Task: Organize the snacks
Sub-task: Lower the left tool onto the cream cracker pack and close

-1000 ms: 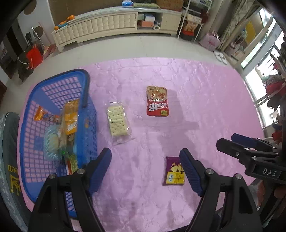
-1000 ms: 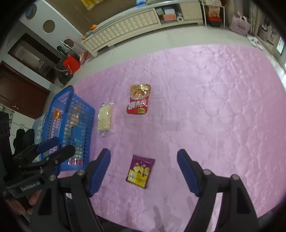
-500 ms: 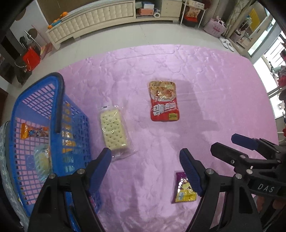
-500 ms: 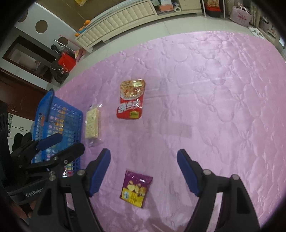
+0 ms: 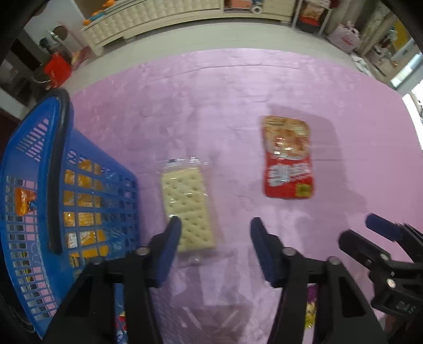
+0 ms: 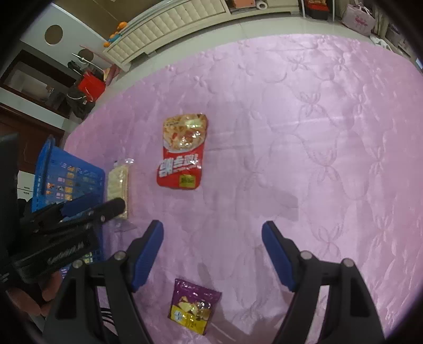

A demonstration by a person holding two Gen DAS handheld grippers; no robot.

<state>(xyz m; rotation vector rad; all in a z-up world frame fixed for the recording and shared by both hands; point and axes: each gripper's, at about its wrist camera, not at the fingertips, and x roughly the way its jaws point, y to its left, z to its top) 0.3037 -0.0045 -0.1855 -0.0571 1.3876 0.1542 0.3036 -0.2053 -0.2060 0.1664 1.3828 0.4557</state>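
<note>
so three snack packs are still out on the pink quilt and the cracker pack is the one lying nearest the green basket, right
Almost: the basket is blue, not green. The left wrist view shows the cracker pack lying right beside its mesh wall, with the red pouch farther off. The right wrist view adds the purple chip bag, so three packs do lie on the pink quilt.

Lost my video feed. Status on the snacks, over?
Left gripper closing over cracker pack, not gripping. Right gripper open above purple packet. Red pouch still loose. Nothing blocking.

A pale tufted cabinet (image 6: 169, 18) lines the far wall beyond grey floor (image 6: 264, 29) and pink quilted spread (image 6: 317, 132).
</note>
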